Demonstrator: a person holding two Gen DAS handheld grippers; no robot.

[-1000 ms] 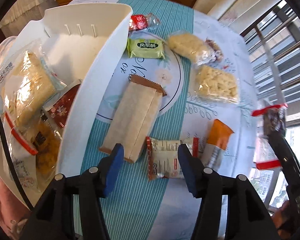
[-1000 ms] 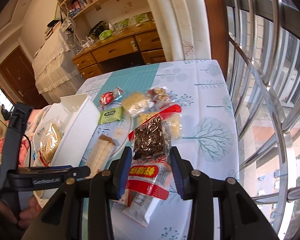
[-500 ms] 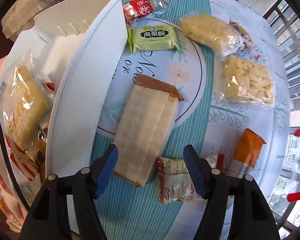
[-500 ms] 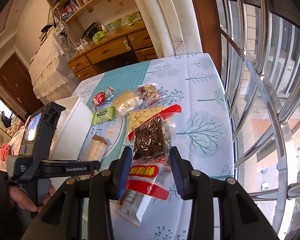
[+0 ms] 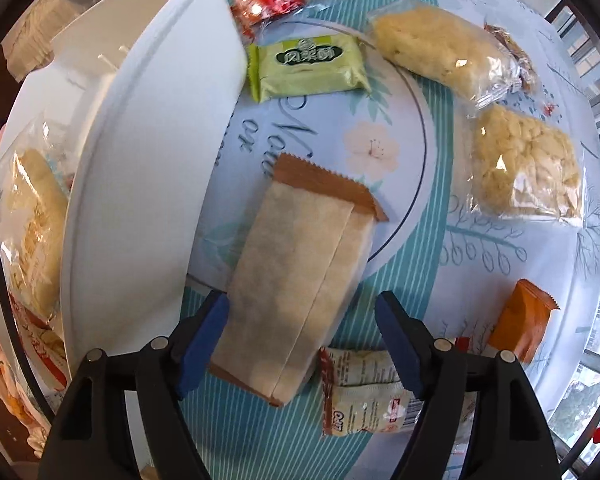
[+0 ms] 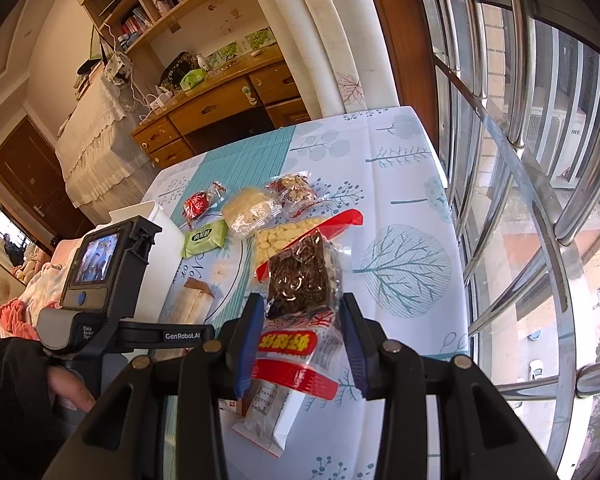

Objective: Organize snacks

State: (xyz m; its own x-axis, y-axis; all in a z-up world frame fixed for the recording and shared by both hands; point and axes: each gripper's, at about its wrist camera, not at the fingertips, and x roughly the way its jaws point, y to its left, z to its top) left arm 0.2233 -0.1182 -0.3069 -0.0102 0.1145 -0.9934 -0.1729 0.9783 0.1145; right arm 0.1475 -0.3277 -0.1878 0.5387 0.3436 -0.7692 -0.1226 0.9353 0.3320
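1. The tan packet (image 5: 300, 280) lies flat on the tablecloth (image 5: 420, 280), just right of the white bin (image 5: 148, 184), its brown crimped end pointing away from me. My left claw (image 5: 302, 332) hangs straight over its near end, and the jaws, which have just been opening, stand wide with the packet between them but not yet pinched.
2. I judge it light and slightly crushable: a soft paper-like wrapper over something flat. Its faces look matte, so slip should be small. I would take it across the narrow width at the near end, gently.
3. My right claw (image 6: 300, 344) is clamped on a clear bag (image 6: 300, 320) with red print, dark snack inside, held above the cloth. That film looks slick and floppy.
4. The bin already holds a clear-wrapped pale snack (image 5: 32, 220) and other packs I cannot make out.
5. Left on the cloth: a green pack (image 5: 308, 66), a red one (image 5: 272, 0), two pale bags (image 5: 436, 46) and (image 5: 524, 168), an orange pack (image 5: 520, 326), a small white one (image 5: 364, 396).
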